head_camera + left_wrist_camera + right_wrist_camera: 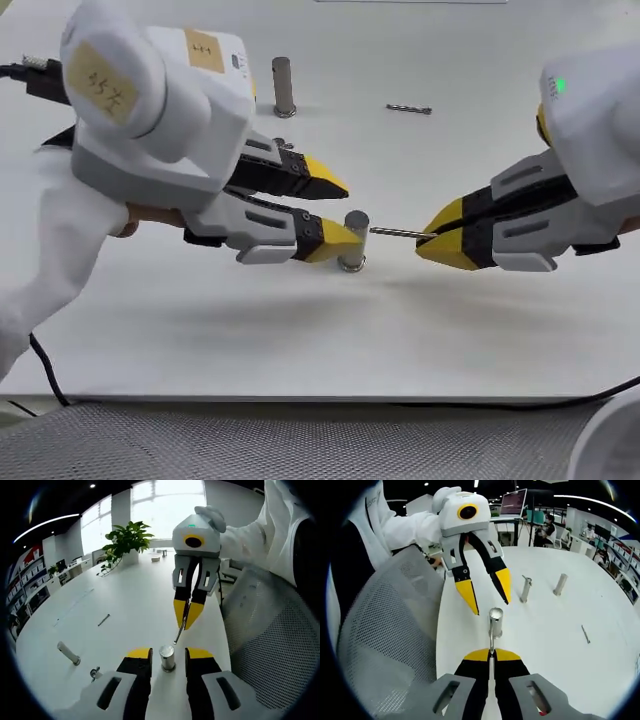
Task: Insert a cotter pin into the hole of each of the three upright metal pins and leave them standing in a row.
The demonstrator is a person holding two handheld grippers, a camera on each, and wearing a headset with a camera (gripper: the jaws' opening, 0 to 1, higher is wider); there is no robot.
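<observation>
A short upright metal pin (pixel 354 240) (pixel 167 657) (pixel 495 622) stands on the white table between the jaws of my left gripper (pixel 345 215) (pixel 169 654) (pixel 490 605), which is open and flanks it without clamping. From the right, my right gripper (pixel 425 240) (pixel 186 625) (pixel 491 655) is shut on a thin cotter pin (pixel 400 233) (pixel 178 634) (pixel 491 642), held level with its tip at the pin's upper side. Farther off, a second metal pin (pixel 525 589) (pixel 94 672) carries something small at its top. A third, bare pin (pixel 284 85) (pixel 68 653) (pixel 560 584) stands beyond it.
A loose cotter pin (pixel 408 108) (pixel 104 619) (pixel 585 634) lies on the white table (pixel 300 330) past the pins. A mesh chair back (pixel 395 630) and a black cable (pixel 45 375) are at the near table edge. A potted plant (pixel 126 540) stands at the far end.
</observation>
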